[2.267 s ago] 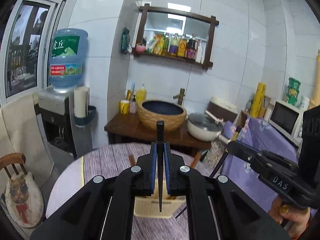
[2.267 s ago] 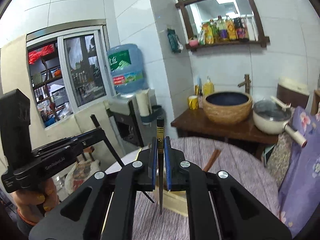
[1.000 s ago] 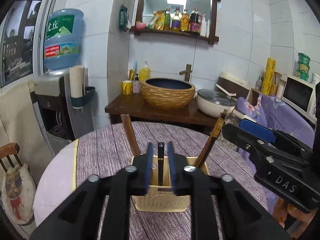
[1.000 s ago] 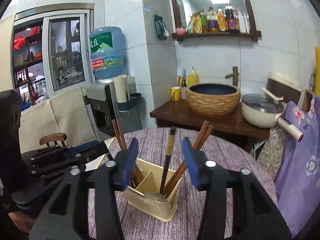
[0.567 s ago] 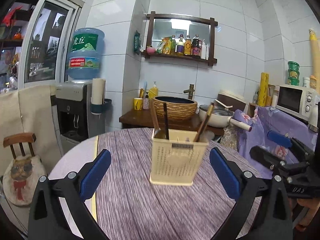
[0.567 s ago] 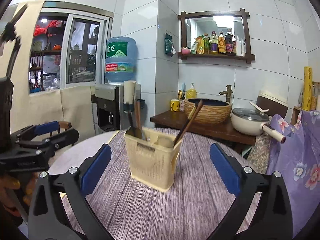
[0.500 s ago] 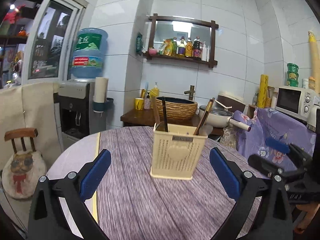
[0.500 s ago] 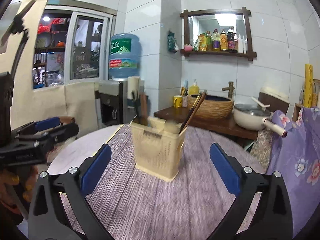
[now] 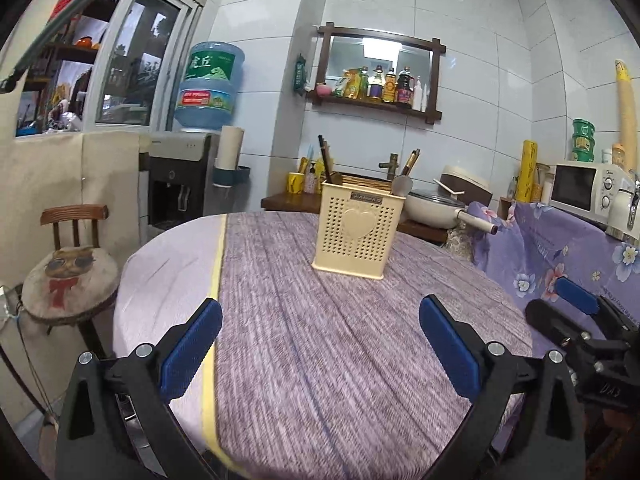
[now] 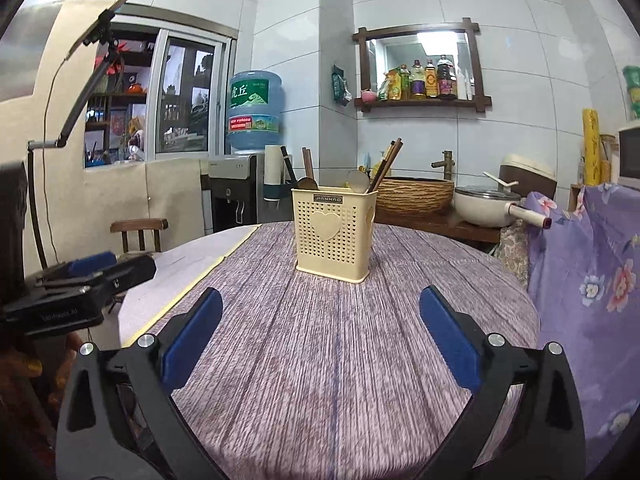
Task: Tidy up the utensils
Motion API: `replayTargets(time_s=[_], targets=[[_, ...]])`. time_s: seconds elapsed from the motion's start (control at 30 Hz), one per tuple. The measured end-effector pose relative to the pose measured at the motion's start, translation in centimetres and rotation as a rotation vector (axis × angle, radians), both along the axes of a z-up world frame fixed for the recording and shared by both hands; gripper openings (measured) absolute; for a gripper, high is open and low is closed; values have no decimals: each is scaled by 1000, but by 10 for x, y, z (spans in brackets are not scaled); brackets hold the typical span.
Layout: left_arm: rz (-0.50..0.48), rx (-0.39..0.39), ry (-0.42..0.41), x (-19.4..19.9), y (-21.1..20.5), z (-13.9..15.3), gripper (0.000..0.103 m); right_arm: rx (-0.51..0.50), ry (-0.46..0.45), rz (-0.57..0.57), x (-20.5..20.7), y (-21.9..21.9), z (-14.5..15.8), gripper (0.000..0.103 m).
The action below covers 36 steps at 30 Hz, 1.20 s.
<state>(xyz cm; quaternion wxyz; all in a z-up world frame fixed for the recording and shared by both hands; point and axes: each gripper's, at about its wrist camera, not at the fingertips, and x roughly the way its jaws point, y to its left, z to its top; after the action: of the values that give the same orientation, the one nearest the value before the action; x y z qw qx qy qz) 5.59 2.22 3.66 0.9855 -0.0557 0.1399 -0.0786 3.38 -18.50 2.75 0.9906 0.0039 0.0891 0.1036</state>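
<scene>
White-tiled kitchen walls back a round table (image 9: 320,344) where one cream utensil holder (image 10: 334,233) stands mid-table, holding chopsticks (image 10: 387,164) and two spoons. Left gripper (image 9: 320,344) and right gripper (image 10: 326,338) hover near it, jaws wide apart, empty.

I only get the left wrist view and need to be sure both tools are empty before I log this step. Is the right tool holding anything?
Observer: No. In the right wrist view the right tool is wide open, with nothing between its blue pads.
Operator: Good. The label on the cream holder is blurred for me. What does it say?
Observer: From the right wrist view the plate on the holder reads JIANHAO, just above the raised heart.
</scene>
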Motion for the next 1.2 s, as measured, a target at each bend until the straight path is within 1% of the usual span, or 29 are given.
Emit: replayTargets(time_s=[0.13,0.23,0.33,0.4,0.83,1.2], targets=[[27,14,18,-13,4,-10,98,3,13,-31,-13,-3,-6,97],[37,1,29,-20,9,-13,98,18,25,-32,-19,-5,-11,97],[41,-1,15,-26,12,-13,98,-2,23,-34,-23,-2,-11,97],[41,2,4,-29,12,-12,98,2,15,-30,-24,-2,-9,97],[30,1,1,-30,12,-14,98,0,11,-17,-23,0,-5,97],[25,-8,11,-30,12,-15,98,-3,24,-15,-21,0,-6,97]])
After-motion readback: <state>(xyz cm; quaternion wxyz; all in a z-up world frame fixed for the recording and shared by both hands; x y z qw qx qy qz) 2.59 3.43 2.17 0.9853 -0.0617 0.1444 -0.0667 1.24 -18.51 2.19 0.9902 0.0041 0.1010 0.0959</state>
